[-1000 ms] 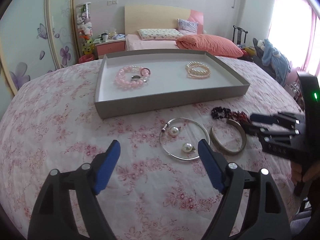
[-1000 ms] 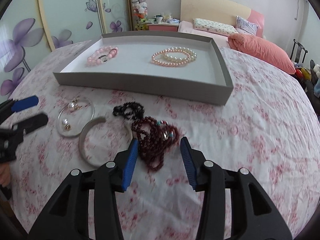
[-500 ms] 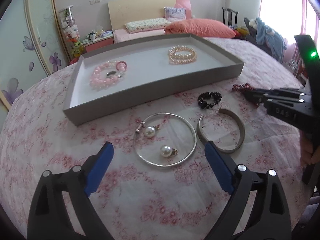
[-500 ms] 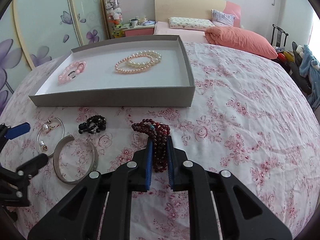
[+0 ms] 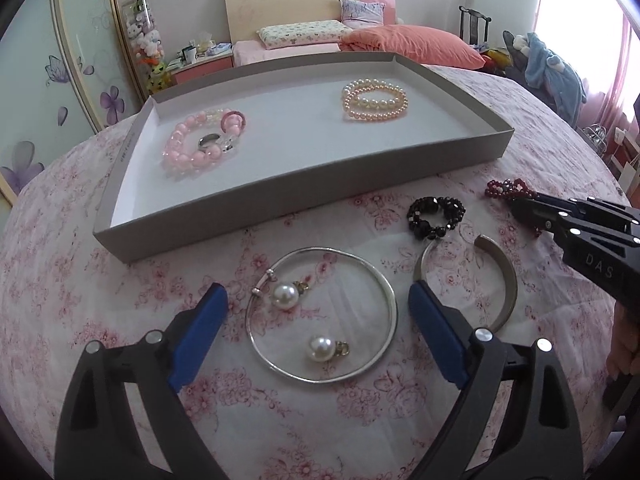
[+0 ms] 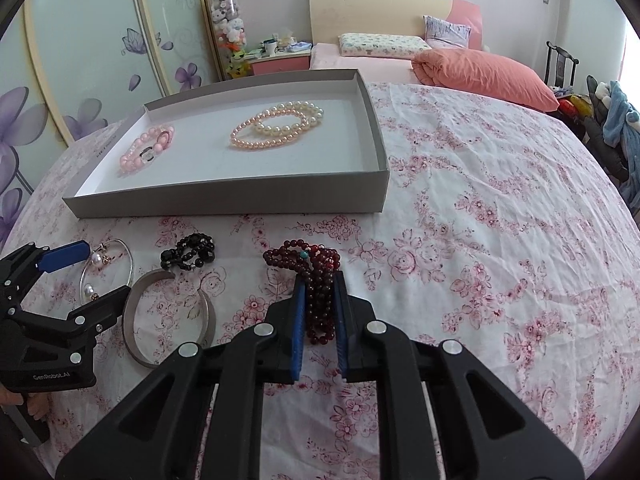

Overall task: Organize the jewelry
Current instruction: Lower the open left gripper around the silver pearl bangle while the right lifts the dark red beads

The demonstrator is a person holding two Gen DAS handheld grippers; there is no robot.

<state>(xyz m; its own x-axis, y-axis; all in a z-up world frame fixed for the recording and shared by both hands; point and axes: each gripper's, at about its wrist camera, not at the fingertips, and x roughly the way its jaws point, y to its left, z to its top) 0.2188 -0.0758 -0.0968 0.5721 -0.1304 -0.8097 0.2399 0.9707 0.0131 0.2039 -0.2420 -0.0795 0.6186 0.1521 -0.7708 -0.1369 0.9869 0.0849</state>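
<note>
Left gripper [image 5: 316,320] angled down toward the bed surface, blue-padded jaws spread wide, closing slightly, nothing pressed between the pads. Black linkage arms fill the lower part of the left wrist view. In the right wrist view it enters from the left edge, one blue pad up, one black finger lower; a bit of the holding hand [image 6: 24,408] shows under its body. Right gripper [image 6: 320,304] also tilted down, jaws drawn nearly together and clamped on the dark red bead strand [image 6: 316,280]. In the left wrist view it comes in from the right edge, fingers narrow and parallel, hand [image 5: 624,344] partly visible below it.
</note>
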